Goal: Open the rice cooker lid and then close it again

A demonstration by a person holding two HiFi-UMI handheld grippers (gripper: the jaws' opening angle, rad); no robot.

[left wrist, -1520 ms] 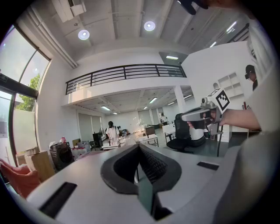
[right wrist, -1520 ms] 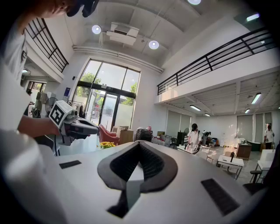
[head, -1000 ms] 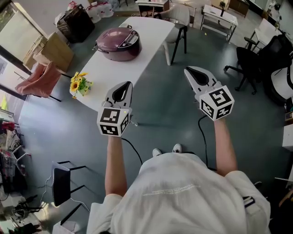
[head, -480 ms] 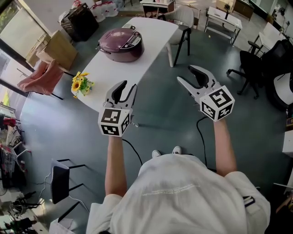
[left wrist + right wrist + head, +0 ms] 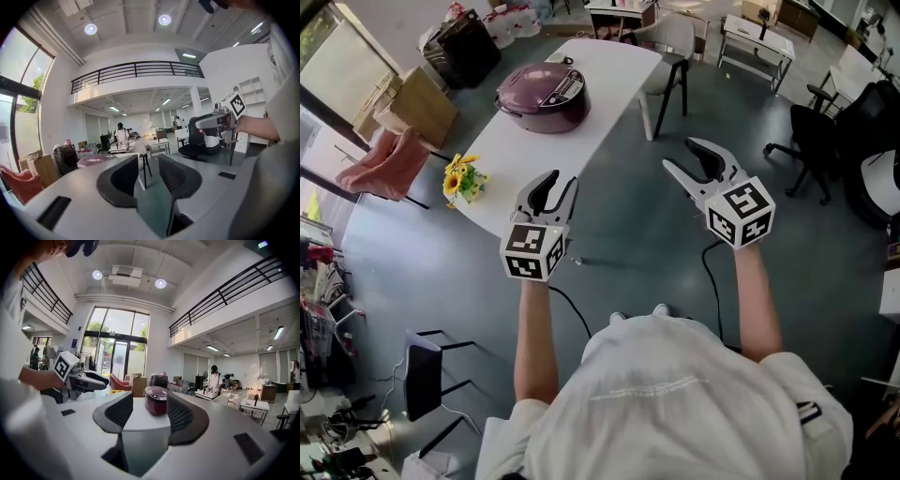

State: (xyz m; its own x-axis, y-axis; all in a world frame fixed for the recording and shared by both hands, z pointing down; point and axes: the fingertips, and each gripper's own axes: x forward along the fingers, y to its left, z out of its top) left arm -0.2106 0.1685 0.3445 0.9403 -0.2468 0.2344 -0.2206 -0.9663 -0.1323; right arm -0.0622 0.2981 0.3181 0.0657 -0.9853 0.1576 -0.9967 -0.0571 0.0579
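both sets of jaws, shut 1 second ago, have just been opening; the left gripper (image 5: 558, 184) and right gripper (image 5: 681, 155) now gape wide with nothing between them. the purple rice cooker (image 5: 542, 94), lid down, sits at the far end of the white table (image 5: 546, 155), well apart from both. yellow flowers (image 5: 461, 178) lie at the table's near left edge, and a chair (image 5: 668, 39) stands by its far corner.

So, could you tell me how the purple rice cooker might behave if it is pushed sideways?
The rice cooker looks broad and squat, so it probably would not tip. Its shell looks rigid and glossy, so it may be slippery to grip. It stands on a smooth white table, so it might slide rather than stay put.
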